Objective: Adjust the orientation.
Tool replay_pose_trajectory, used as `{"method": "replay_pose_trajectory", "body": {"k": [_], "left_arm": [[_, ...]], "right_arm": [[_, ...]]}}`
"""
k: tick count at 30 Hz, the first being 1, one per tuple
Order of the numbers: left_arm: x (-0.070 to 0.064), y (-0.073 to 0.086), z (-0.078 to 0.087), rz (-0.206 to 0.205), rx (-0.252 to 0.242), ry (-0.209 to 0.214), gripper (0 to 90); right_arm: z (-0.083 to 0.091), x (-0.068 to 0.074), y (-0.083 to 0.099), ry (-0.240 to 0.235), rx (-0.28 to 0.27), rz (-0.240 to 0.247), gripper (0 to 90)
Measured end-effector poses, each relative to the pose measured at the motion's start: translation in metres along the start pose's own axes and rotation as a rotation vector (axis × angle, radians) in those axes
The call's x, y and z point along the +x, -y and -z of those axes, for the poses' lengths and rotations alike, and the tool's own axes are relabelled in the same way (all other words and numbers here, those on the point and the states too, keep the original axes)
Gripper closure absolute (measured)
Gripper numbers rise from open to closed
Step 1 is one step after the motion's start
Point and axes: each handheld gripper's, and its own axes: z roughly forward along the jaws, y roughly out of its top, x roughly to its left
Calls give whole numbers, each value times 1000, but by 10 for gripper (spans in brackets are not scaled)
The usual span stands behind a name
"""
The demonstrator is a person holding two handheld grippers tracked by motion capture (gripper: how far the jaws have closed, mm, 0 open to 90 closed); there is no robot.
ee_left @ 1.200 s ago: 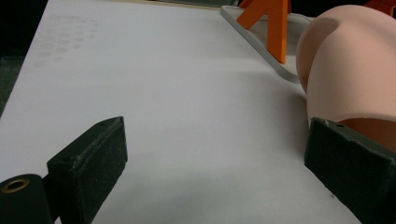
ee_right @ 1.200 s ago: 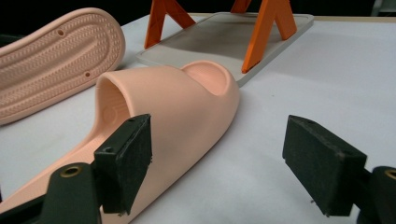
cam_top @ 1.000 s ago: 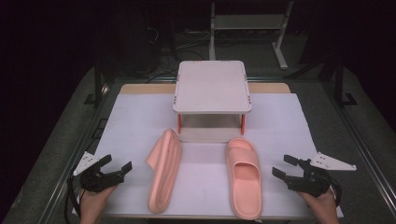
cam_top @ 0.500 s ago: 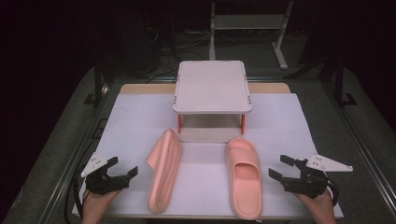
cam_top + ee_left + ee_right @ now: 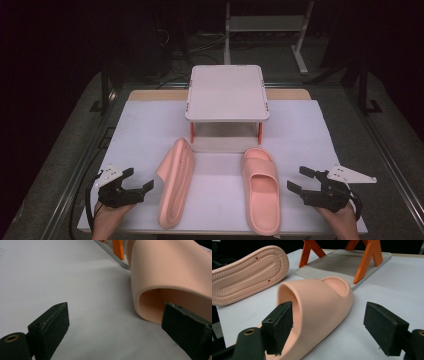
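Right, my left gripper (image 5: 139, 186) and right gripper (image 5: 299, 181) gape, grasping nothing, flanking 2 pink slippers (left one (image 5: 175, 187) on edge, right one (image 5: 261, 195) upright) on white cloth (image 5: 150, 127); dark room.

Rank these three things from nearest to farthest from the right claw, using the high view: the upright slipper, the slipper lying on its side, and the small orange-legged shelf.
1. Upright slipper: just left of the right claw, sole down.
2. Slipper on its side: farther left, beyond the upright one, nearer the left claw.
3. Orange-legged shelf: at the far middle of the table, behind both slippers.
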Motion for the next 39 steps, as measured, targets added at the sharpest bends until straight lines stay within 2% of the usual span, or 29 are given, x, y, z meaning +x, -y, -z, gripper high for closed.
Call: {"method": "replay_pose_trajectory", "body": {"k": [10, 18, 22, 33, 39], "left_arm": [[-1, 1, -9, -10, 45, 20, 138], [-4, -1, -15, -10, 53, 33, 194], [-5, -1, -19, -14, 61, 34, 195], [-9, -4, -26, -8, 47, 40, 222], [-12, -7, -29, 14, 29, 67, 226]], "right_arm": [[0, 1, 0, -5, -3, -1, 229], [-1, 2, -1, -9, -2, 4, 229], [-1, 2, -1, -11, -1, 6, 228], [-2, 3, -1, -15, 2, 9, 229], [-2, 4, -1, -16, 3, 11, 229]]}}
